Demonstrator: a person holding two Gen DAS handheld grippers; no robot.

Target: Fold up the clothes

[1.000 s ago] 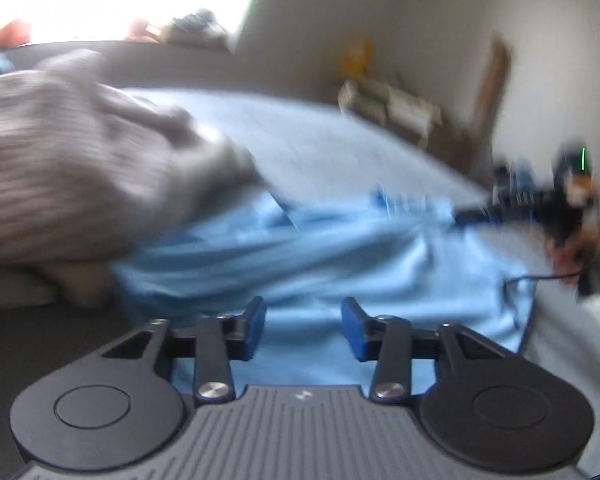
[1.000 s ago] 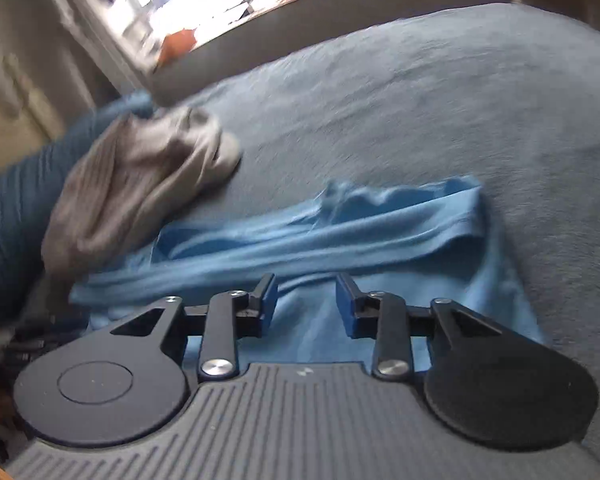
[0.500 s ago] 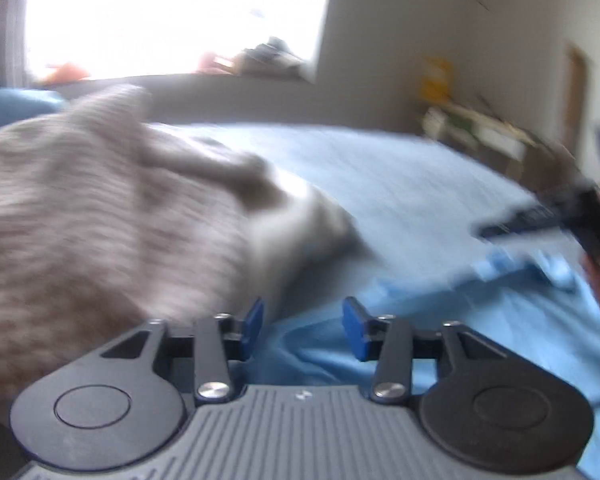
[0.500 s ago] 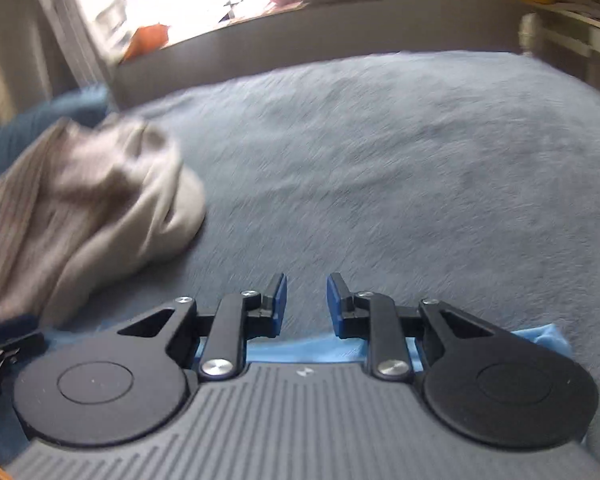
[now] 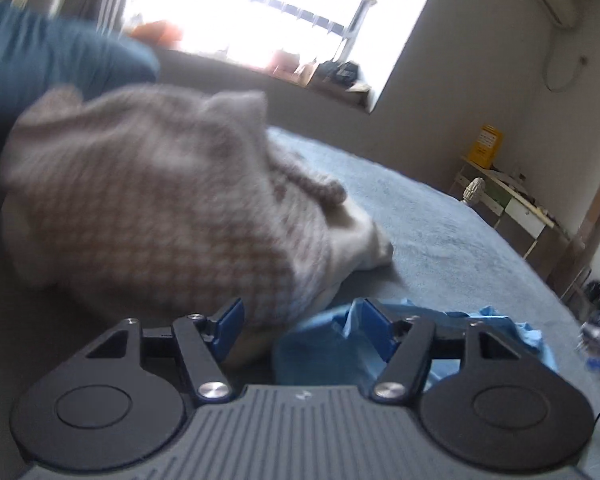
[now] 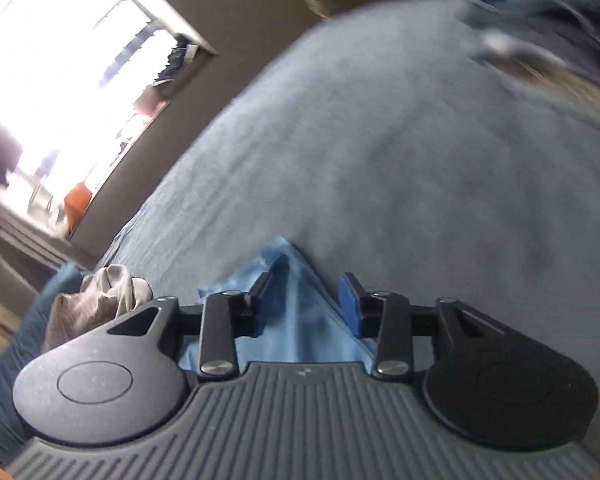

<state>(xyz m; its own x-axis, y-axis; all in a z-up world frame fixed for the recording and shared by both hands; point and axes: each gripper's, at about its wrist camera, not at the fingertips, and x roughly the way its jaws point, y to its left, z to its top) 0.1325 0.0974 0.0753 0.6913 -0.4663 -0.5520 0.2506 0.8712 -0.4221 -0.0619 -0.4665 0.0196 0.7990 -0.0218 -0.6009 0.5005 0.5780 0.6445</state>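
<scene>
2 grippers, 2 garments, 1 bed. Left gripper (image 5: 300, 326): jaws spread & opening, pads clear of cloth; light blue garment (image 5: 320, 350) lies bunched just under/behind its right pad. Right gripper (image 6: 306, 300): jaws apart & opening, a peaked fold of the blue garment (image 6: 296, 320) betw them, pads not pressing it. Beyond, 1 beige knit sweater (image 5: 152, 208) heaped on the blue-grey bed (image 5: 440, 232), touching the blue one's edge. Farther: 1 window (image 5: 260, 12), 1 desk (image 5: 512, 200) at the wall.

Beige knit garment (image 5: 168, 208) and crumpled blue cloth (image 5: 316, 348) on grey-blue bedspread (image 5: 452, 240).
</scene>
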